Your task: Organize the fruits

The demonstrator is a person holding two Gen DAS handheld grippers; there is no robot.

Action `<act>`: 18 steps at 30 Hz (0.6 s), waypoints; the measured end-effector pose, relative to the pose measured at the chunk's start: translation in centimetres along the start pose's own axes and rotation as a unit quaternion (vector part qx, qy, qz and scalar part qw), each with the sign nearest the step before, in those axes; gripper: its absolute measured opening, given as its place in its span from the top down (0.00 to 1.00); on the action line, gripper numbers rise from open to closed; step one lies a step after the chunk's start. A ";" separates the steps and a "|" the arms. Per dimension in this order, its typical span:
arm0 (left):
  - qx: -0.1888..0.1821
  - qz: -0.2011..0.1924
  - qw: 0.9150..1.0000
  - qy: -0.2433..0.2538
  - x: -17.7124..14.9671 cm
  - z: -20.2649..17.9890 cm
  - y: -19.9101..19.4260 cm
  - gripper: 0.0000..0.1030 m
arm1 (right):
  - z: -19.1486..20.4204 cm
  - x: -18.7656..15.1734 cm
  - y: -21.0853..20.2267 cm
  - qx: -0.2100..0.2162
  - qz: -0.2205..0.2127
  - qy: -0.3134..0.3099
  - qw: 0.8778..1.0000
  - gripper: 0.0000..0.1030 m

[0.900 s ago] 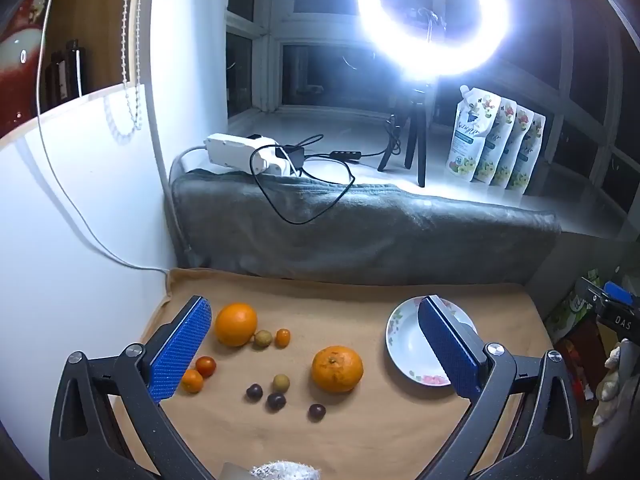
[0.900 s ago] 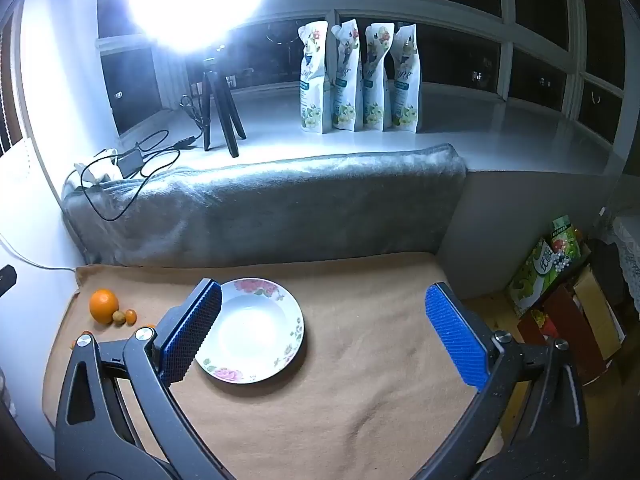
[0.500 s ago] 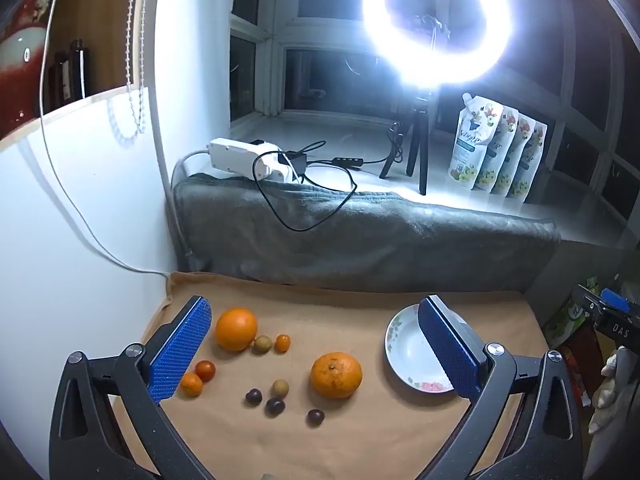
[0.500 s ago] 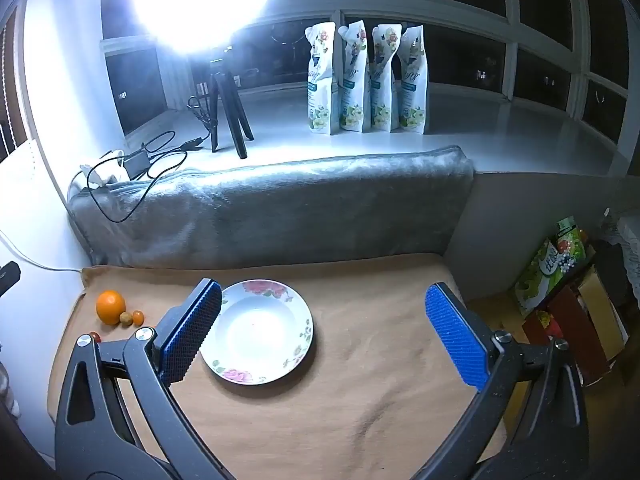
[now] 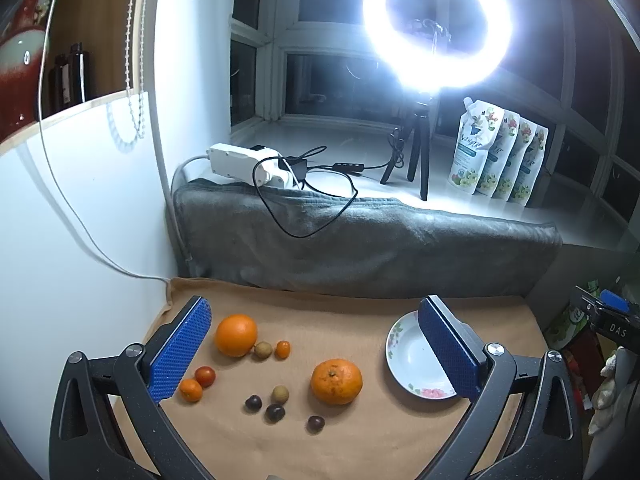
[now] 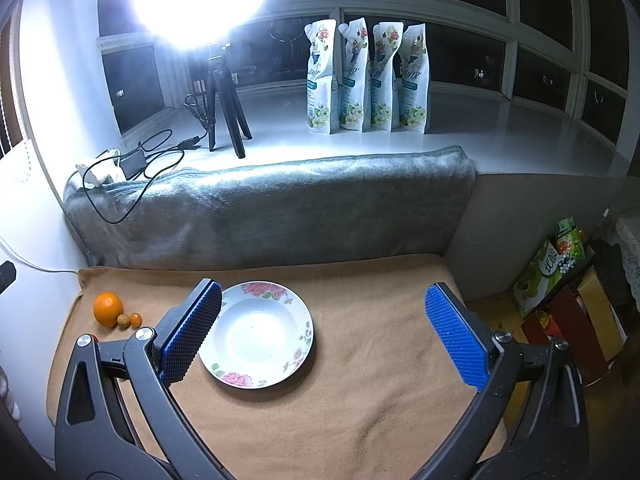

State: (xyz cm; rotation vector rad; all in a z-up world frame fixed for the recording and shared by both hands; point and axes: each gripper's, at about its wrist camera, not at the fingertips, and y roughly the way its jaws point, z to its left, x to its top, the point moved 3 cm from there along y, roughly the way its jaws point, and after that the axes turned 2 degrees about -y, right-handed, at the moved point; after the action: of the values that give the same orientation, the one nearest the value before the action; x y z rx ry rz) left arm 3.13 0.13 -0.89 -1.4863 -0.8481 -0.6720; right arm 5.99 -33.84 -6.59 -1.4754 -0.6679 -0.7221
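Fruits lie on a tan cloth: a smooth orange, a mandarin, a small kumquat, a cherry tomato, a small orange fruit, two tan longans and three dark round fruits. A white floral plate stands empty to their right; it also shows in the left wrist view. My left gripper is open and empty above the fruits. My right gripper is open and empty above the plate's right side.
A grey blanket lies folded along the back of the cloth. Behind it, a sill holds a ring light on a tripod, a power strip with cables and several refill pouches. Boxes stand off the right edge.
Both grippers have pulled back and risen a little, so the fruits and plate sit lower and smaller in view. Nothing was grasped; both jaws stay open.
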 end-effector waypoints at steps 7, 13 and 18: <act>0.000 -0.001 1.000 -0.001 0.3 0.0 0.3 0.00 | -0.3 0.6 0.4 -0.015 -0.002 0.000 1.000 0.00; -0.001 -0.005 1.000 0.000 0.2 0.0 0.4 0.00 | -0.3 0.8 0.4 -0.029 -0.004 -0.003 1.000 0.00; -0.003 -0.006 1.000 0.001 0.4 -0.2 0.7 0.00 | -0.3 0.9 0.4 -0.035 -0.007 -0.004 0.999 0.00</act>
State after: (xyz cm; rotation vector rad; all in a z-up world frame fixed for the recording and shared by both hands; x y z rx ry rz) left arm 3.97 0.03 -0.99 -1.4863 -0.8552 -0.6846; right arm 6.83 -34.16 -6.10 -1.5410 -0.6651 -0.7564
